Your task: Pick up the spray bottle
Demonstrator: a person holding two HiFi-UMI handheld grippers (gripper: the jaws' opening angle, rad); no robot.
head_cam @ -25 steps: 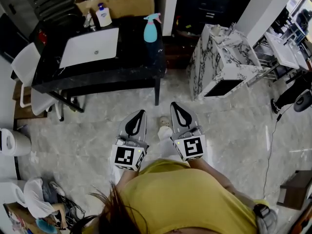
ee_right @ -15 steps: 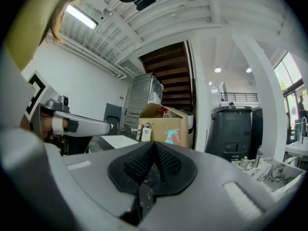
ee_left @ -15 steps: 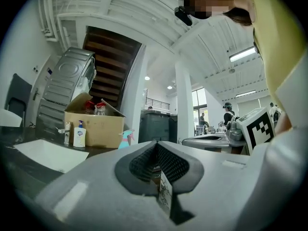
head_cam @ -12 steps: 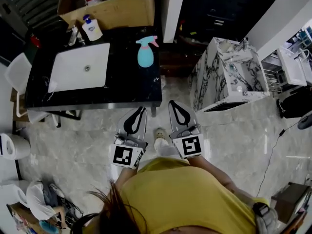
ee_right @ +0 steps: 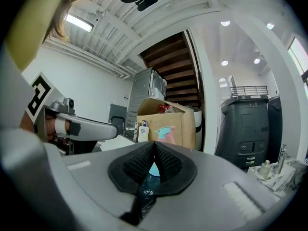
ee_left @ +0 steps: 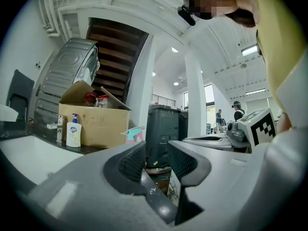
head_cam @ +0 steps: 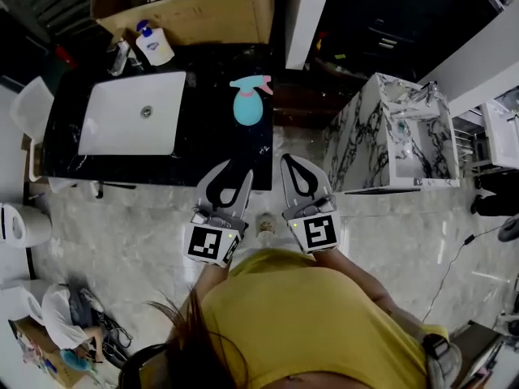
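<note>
Teal plastic with a pink trigger head: your rounded spray bottle stands upright on the glossy black counter, near its right edge, untouched by either tool. Left of it, a white rectangular basin is sunk into the same counter. At the counter's back left corner sits a white pump bottle with a blue top; its blue label is too small to read. Behind the counter stands a brown cardboard box with its flaps up.

Your grey left gripper reaches the counter's front edge; its ribbed black pads are opening, with nothing between them. Your right gripper, just off the counter's front right corner, has its pads pressed together and empty. Each carries a cube printed with black-and-white square markers.
</note>
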